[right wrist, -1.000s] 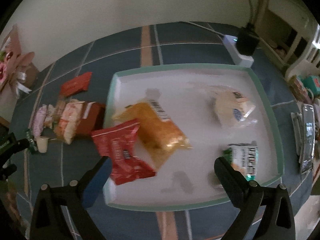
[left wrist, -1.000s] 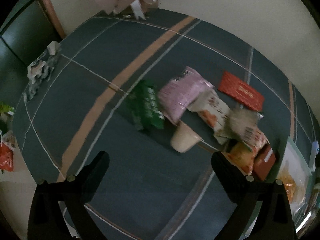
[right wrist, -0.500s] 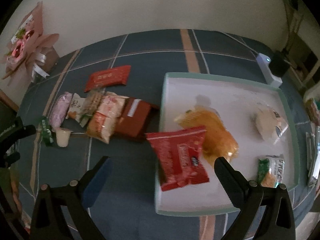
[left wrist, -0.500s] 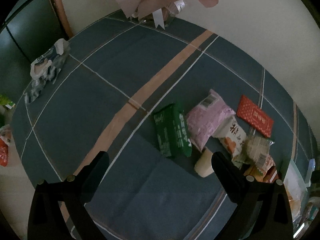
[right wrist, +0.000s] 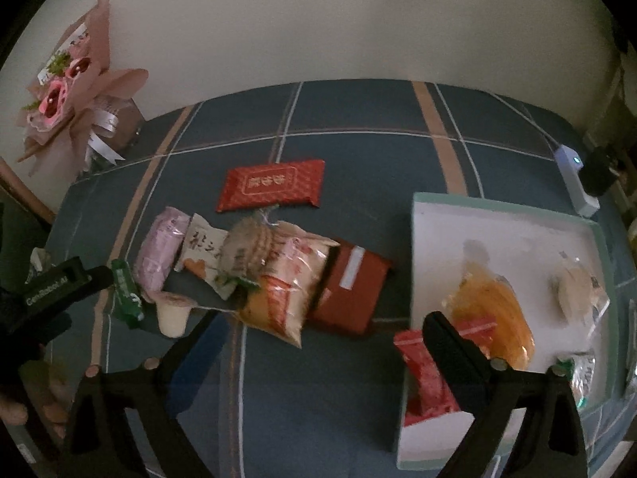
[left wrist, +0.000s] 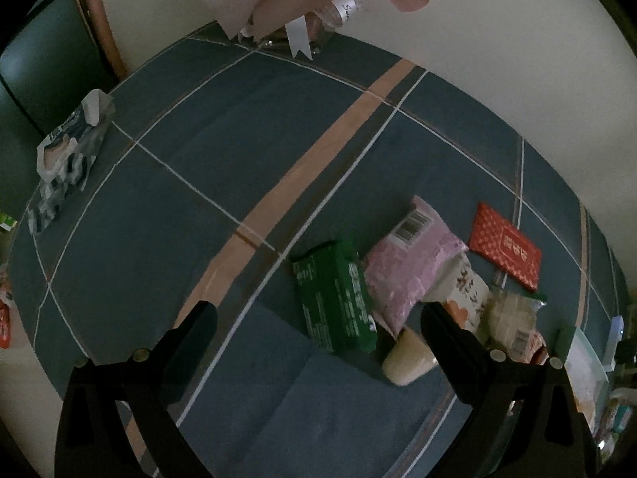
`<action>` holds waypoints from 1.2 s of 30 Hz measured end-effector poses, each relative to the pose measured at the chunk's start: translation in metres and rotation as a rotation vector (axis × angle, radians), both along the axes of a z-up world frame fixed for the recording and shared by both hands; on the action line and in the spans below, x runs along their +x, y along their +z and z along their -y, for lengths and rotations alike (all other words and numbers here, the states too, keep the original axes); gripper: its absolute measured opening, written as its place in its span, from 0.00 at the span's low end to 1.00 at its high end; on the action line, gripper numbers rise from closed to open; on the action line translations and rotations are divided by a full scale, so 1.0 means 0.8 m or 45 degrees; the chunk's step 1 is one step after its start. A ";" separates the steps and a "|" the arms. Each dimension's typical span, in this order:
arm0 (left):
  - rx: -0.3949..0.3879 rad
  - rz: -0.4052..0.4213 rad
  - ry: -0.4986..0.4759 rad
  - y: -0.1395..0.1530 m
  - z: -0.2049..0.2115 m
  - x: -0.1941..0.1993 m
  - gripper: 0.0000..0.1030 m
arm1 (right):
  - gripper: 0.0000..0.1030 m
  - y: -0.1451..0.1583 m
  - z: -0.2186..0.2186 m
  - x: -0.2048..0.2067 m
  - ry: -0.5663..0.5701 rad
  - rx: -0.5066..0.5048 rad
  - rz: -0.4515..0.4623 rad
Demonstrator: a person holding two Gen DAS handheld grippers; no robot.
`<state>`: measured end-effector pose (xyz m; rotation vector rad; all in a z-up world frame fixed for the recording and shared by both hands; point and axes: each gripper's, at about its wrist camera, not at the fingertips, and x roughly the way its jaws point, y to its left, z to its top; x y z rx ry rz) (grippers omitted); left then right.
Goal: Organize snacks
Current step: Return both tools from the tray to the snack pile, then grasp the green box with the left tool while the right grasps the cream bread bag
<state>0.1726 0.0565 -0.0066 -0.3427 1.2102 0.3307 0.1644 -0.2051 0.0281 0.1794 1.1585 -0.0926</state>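
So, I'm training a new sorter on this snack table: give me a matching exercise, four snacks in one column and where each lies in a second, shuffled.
Things:
1. orange bag
2. green packet
3. flat red packet
4. dark red box

Places:
A. on the cloth, alone behind the pile, nearer the wall
B. inside the tray
C. at the pile's end farthest from the tray
D. on the cloth at the pile's end nearest the tray

Pairs: 1-B, 2-C, 3-A, 4-D

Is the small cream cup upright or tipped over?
Tipped over: the small cream cup lies on its side on the tablecloth, beside the green packet.
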 end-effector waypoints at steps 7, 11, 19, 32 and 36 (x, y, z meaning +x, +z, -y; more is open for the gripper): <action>-0.006 -0.008 0.010 -0.012 -0.015 0.016 0.95 | 0.81 -0.016 -0.011 0.024 0.001 -0.003 -0.022; -0.016 -0.032 0.012 -0.023 -0.019 0.021 0.79 | 0.71 -0.031 -0.021 0.037 0.020 0.002 -0.036; -0.040 -0.083 -0.011 -0.055 -0.014 0.037 0.62 | 0.57 -0.065 -0.033 0.050 0.046 0.011 -0.081; 0.013 -0.110 -0.042 -0.073 0.002 0.047 0.41 | 0.52 -0.073 -0.050 0.057 0.119 -0.015 -0.088; 0.026 -0.113 -0.054 -0.073 0.006 0.048 0.41 | 0.52 -0.078 -0.053 0.058 0.123 -0.029 -0.097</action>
